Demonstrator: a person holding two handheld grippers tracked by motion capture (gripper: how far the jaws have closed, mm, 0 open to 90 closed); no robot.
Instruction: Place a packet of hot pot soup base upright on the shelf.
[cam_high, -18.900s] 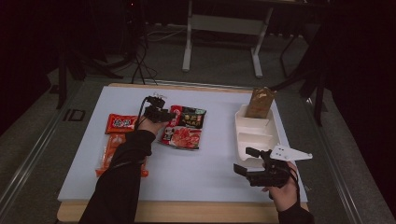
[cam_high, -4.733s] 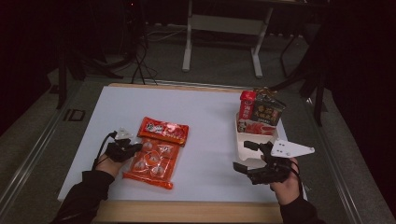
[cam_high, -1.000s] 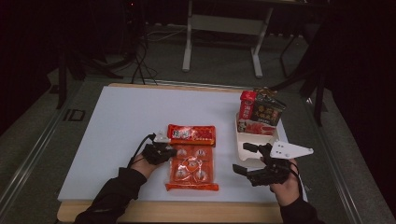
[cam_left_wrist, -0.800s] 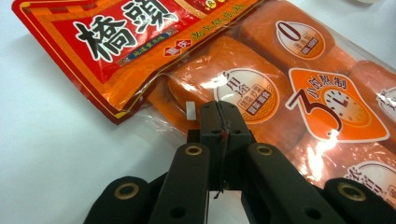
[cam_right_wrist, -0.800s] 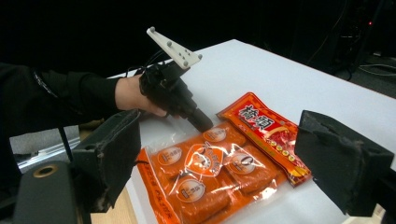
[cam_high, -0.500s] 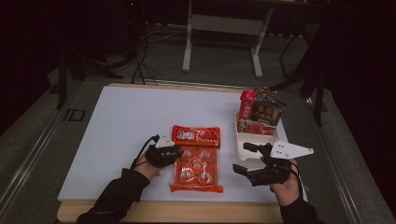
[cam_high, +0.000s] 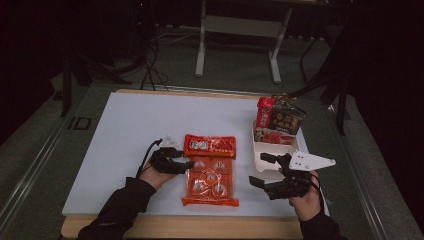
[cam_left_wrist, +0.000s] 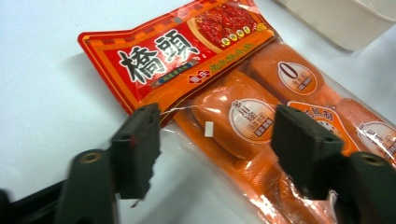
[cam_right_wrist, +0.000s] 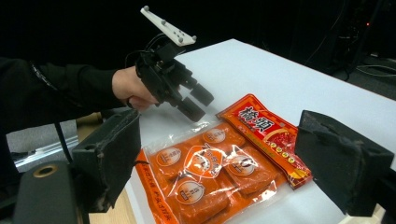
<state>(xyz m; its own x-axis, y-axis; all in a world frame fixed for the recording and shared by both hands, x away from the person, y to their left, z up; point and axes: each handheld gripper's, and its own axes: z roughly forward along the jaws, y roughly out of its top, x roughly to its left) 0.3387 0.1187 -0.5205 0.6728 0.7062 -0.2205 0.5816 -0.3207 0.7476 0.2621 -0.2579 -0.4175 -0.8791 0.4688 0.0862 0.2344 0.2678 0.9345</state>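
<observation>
A clear pack of orange blocks (cam_high: 210, 182) lies near the table's front edge, and a red flat packet (cam_high: 210, 146) overlaps its far end. My left gripper (cam_high: 189, 163) sits at the pack's left side. Its jaws have just been opening and now stand open. In the left gripper view, the pack's clear corner (cam_left_wrist: 233, 121) lies between the pads (cam_left_wrist: 135, 149), which do not press on it; the red packet (cam_left_wrist: 187, 56) is just beyond. My right gripper (cam_high: 259, 170) hovers open and empty to the right of the pack (cam_right_wrist: 205, 172), facing the left gripper (cam_right_wrist: 196, 102).
A white tray (cam_high: 270, 155) stands at the right, behind my right gripper, with several upright food packs (cam_high: 279, 119) at its far end. The wooden table edge (cam_high: 200, 226) runs close under both hands. Dark floor and stand legs lie beyond the table.
The left gripper slid both packets slightly right, then let go of the orange pack as its jaws spread. The right gripper has kept still.
</observation>
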